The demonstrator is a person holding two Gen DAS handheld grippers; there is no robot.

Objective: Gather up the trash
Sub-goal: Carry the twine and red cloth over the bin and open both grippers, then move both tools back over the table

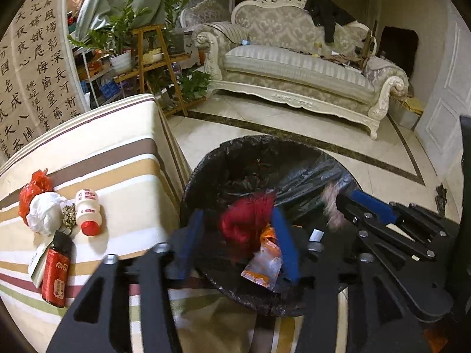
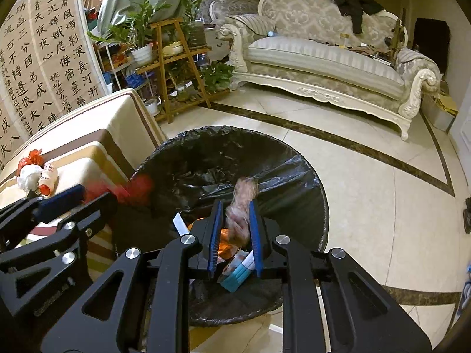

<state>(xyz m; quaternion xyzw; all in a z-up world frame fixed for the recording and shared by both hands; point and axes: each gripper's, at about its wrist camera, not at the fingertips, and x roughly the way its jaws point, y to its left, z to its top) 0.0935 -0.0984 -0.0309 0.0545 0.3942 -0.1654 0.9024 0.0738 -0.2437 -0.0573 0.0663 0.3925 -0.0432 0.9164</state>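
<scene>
Right gripper (image 2: 235,232): its two blue-padded fingers are clamped on a blurred pinkish-brown wad of crumpled material (image 2: 243,203), held directly above the mouth of the round bin lined with a black plastic bag (image 2: 306,182). The placement over the opening suggests that the wad is positioned so that a release would drop it inside; whether the fingers have begun to part cannot be told from the blur.

Left gripper (image 1: 240,235): the blue pads stand wide apart, with a blurred red crumpled plastic bag (image 1: 247,220) between them over the bin. The pads do not appear to touch the bag, which is judged to be loose and dropping; the blur prevents certainty. An orange-and-clear printed sachet (image 1: 263,264) lies just below, inside the bin with other wrappers.

The bin stands on the tiled floor, touching or just beside the edge of the table covered in a striped cream, brown and tan cloth (image 1: 117,153), presumably so that trash travels only a short way.

Remaining trash on the cloth, well apart from both grippers: a second red plastic bag (image 1: 34,188), a white crumpled tissue (image 1: 45,213), a small white bottle with a red cap (image 1: 88,210) lying on its side, and a dark red-labelled bottle (image 1: 57,273). The task is judged partly complete.
</scene>
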